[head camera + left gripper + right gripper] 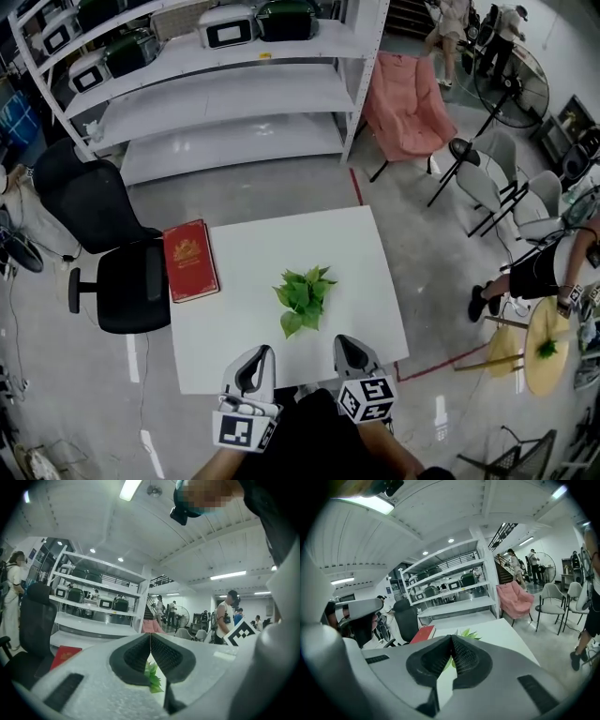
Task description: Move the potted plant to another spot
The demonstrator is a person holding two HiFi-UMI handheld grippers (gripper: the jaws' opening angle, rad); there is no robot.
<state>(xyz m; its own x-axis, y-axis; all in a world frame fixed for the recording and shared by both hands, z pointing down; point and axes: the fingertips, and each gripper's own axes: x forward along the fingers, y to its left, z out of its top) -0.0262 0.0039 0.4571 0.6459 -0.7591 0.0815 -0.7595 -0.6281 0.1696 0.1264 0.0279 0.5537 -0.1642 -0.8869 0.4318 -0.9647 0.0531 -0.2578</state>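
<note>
A small green potted plant (303,294) stands near the middle of the white table (253,253), toward its near edge. My left gripper (256,367) hovers at the table's near edge, left of the plant and short of it, jaws shut with nothing between them. My right gripper (351,357) is level with it, right of the plant, also shut and empty. In the left gripper view the plant's leaves (153,676) peek below the closed pads (161,656). The right gripper view shows leaves (467,633) just past its closed pads (461,657).
A red book (189,260) lies on the table's left edge. A black office chair (117,248) stands left of the table, white shelving (225,89) behind it, and a pink chair (410,103) at the back right. A person (539,272) sits to the right.
</note>
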